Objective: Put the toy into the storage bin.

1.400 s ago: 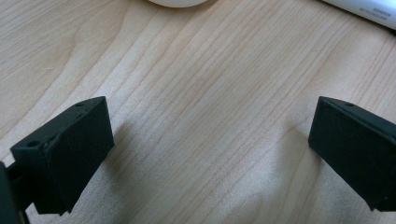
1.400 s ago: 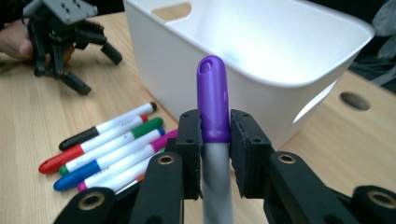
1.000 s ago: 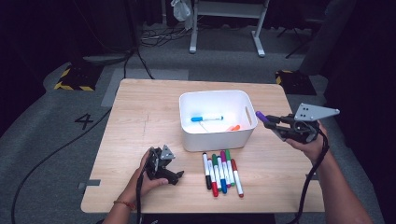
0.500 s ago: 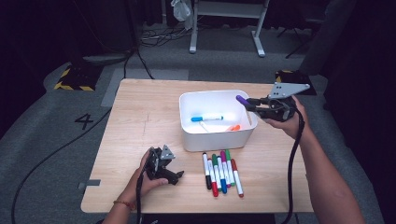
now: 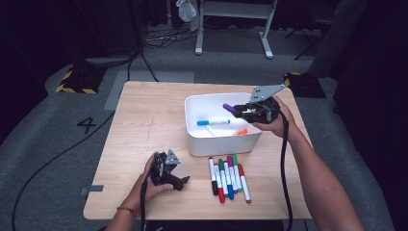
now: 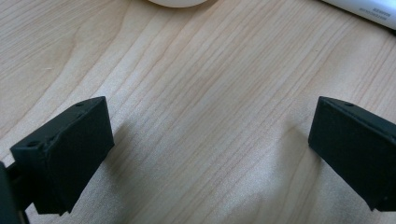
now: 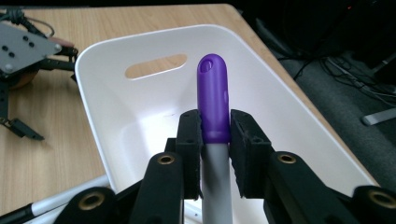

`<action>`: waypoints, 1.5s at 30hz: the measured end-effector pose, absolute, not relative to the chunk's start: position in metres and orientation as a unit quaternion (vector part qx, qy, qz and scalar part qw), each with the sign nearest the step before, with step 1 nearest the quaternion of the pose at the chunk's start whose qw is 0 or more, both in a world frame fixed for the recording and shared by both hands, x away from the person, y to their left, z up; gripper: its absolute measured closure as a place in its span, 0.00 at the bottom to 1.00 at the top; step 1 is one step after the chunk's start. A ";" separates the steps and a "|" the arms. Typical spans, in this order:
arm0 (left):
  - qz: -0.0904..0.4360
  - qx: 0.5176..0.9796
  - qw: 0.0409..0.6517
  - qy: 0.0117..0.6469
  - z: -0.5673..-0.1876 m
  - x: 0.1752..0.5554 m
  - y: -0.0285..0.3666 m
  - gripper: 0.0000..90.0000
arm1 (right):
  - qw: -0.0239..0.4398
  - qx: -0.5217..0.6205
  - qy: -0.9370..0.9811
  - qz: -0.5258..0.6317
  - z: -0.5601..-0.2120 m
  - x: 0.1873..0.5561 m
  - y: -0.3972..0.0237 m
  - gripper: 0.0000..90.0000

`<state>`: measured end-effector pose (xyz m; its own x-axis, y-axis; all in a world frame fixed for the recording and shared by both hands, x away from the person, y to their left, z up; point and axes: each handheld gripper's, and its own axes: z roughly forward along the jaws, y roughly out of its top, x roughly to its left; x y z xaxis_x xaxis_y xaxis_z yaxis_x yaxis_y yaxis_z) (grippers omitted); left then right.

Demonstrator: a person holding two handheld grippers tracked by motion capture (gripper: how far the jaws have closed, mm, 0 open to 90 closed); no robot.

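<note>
My right gripper (image 5: 239,110) hangs over the right part of the white bin (image 5: 193,139), shut on a purple-capped marker (image 5: 229,109). In the right gripper view the two pads squeeze the purple-capped marker (image 7: 214,103) just below its cap, with the white bin (image 7: 95,60) underneath. A blue marker (image 5: 213,122) and an orange marker (image 5: 240,131) lie inside the bin. Several markers (image 5: 229,176) lie in a row in front of it. My left gripper (image 5: 179,181) rests on the wooden table (image 5: 139,110) at the front left, open, with bare wood (image 6: 205,116) between its jaws.
The white bin stands at the middle right of the table. Dark floor with cables (image 5: 53,159) surrounds the table, and a stand's legs (image 5: 231,29) rise behind it. The table's left half is bare wood.
My right gripper carried the purple-capped marker leftward from beyond the bin's right side to above the bin's interior. The left gripper stayed where it was.
</note>
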<state>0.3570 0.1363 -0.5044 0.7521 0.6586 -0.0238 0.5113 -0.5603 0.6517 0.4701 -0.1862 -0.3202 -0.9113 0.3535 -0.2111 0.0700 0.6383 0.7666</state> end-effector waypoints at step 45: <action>0.112 0.876 0.329 0.333 -0.504 0.357 0.136 0.00 | 0.125 0.135 0.903 0.388 -0.344 0.463 -0.176 0.65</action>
<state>0.3571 0.1363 -0.5044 0.7527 0.6579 -0.0234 0.5106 -0.5609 0.6517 0.4633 -0.1764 -0.3440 -0.9324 0.3404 -0.1214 0.1463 0.6628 0.7344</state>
